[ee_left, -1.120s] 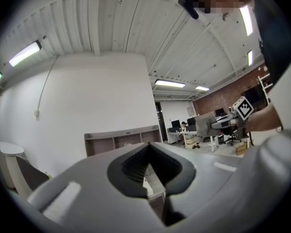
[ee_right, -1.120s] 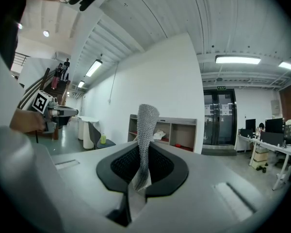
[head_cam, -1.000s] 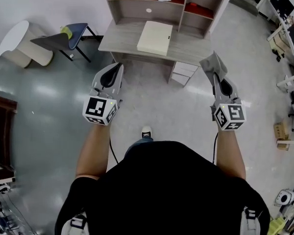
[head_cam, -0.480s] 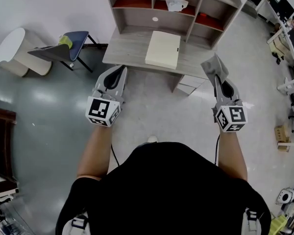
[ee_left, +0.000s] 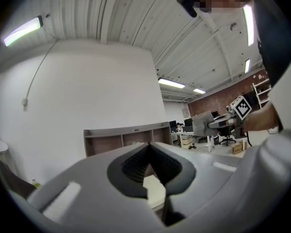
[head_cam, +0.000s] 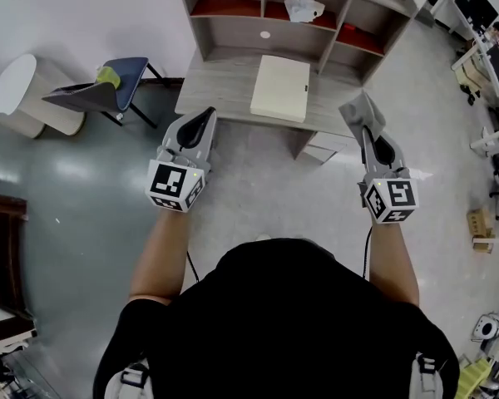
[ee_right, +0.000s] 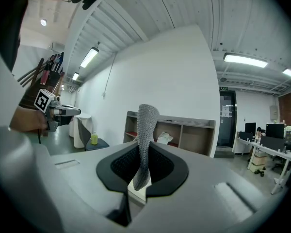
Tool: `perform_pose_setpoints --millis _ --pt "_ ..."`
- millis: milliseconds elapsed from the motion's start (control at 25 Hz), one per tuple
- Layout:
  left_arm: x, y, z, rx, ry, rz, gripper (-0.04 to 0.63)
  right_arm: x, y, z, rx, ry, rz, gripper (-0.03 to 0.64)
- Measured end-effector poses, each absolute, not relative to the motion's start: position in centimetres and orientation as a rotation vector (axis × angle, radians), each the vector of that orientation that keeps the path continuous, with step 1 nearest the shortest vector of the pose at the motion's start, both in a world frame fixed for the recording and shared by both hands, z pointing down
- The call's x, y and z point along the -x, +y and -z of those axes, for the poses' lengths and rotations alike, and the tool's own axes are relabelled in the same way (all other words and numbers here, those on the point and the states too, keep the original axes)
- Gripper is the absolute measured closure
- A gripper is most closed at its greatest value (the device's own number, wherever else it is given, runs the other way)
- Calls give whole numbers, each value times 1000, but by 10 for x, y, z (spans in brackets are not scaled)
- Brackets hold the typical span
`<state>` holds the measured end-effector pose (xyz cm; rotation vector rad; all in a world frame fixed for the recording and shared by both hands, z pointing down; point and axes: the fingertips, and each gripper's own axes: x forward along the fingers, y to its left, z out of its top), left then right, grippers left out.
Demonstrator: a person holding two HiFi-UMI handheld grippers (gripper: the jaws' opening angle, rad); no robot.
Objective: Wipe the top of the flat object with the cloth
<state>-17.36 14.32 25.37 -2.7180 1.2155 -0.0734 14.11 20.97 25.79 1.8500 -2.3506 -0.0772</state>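
Cloth (ee_right: 145, 130) sticks up, pinched tight in the right gripper (ee_right: 143, 155). Left gripper (ee_left: 148, 147) is closed on nothing. 2 arms reach out before the desk (head_cam: 224, 90).

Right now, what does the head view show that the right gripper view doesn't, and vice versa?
Head view only: the flat object's whole top on the desk, and the right gripper's marker cube. Right gripper view only: how its shut fingers pinch the cloth, plus ceiling lights. Both: cloth, shelves, left gripper.
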Motion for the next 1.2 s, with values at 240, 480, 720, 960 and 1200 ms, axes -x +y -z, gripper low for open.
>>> perform_pose_setpoints --millis 240,480,720,960,1200 --pt "169 131 -256 2731 1195 78 595 -142 200 -258 -1870 -2348 77 598" --pt "170 115 -251 2713 1203 77 595 -145 184 -257 -1879 -2361 92 599" --pt "163 93 -250 2702 1213 87 595 -150 158 -262 -1859 -2380 87 599" --pt "146 62 -254 2700 1226 97 595 -158 122 -269 -1823 -2402 69 599" --pt "133 23 -257 2700 1262 115 595 -171 75 -276 -1788 -2421 39 598"
